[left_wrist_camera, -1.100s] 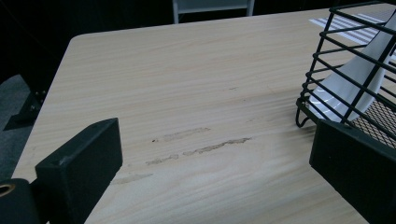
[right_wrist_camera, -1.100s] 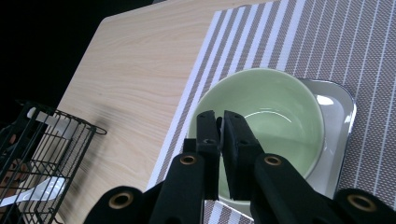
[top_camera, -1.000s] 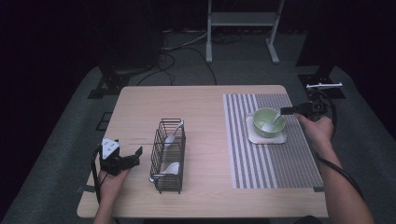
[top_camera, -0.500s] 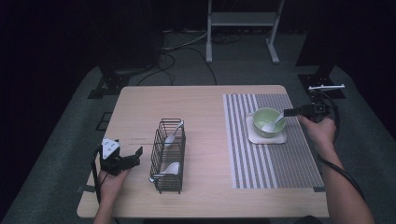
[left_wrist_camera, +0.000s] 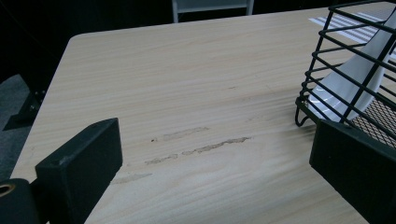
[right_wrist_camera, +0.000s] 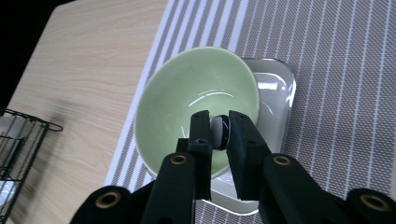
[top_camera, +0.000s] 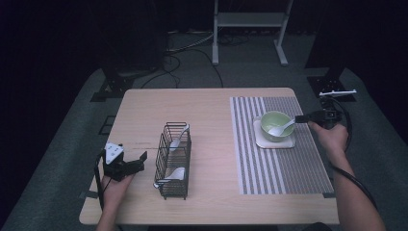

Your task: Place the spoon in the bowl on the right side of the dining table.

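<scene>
A pale green bowl (top_camera: 275, 124) (right_wrist_camera: 196, 95) stands on a white square plate (top_camera: 289, 142) (right_wrist_camera: 275, 93) on the striped placemat (top_camera: 284, 163). A white spoon (top_camera: 280, 129) lies with its scoop in the bowl and its handle reaching right. My right gripper (top_camera: 302, 118) (right_wrist_camera: 219, 133) is shut on the handle's end, just above the bowl's rim. My left gripper (top_camera: 138, 161) (left_wrist_camera: 217, 186) rests open on the table to the left of a black wire basket (top_camera: 173, 161) (left_wrist_camera: 345, 65), with nothing between its jaws. Two white spoons (top_camera: 179, 138) (left_wrist_camera: 359, 77) lie in the basket.
The wooden table (top_camera: 211, 110) is bare between the basket and the placemat. A metal stand (top_camera: 248, 21) and cables are on the dark floor beyond the table's far edge. The right gripper's cable (top_camera: 356, 180) trails beside the forearm.
My right gripper has shifted slightly to the right with the spoon, whose scoop stays in the bowl. The left gripper has not moved.
</scene>
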Tool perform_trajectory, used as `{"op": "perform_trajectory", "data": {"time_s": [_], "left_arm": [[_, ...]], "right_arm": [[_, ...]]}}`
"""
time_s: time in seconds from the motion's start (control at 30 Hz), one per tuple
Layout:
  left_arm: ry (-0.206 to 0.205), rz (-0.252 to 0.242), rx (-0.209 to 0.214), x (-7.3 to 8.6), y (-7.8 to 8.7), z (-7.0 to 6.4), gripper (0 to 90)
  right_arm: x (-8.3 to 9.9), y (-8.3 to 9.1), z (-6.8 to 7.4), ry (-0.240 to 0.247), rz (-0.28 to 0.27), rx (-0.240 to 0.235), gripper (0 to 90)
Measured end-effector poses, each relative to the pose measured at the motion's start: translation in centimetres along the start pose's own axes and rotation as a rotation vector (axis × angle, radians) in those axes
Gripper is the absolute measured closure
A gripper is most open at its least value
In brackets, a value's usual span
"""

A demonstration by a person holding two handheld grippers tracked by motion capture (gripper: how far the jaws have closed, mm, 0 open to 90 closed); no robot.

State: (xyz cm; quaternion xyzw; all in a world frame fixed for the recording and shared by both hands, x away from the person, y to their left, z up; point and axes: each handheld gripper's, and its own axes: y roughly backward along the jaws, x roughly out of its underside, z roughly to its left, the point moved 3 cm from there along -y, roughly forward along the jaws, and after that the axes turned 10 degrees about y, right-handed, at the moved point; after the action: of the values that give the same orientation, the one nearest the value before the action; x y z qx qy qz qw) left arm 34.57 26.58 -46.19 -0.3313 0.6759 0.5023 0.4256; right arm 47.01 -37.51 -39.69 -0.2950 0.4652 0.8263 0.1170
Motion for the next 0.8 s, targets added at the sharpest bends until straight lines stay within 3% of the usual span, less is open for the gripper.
{"op": "perform_trajectory", "data": {"time_s": [0.8], "left_arm": [[0.005,0.001,-0.001,0.0,0.0,0.0,1.5]], "right_arm": [[0.9,-0.6,-1.4,-0.038,0.010,0.006,72.2]]}}
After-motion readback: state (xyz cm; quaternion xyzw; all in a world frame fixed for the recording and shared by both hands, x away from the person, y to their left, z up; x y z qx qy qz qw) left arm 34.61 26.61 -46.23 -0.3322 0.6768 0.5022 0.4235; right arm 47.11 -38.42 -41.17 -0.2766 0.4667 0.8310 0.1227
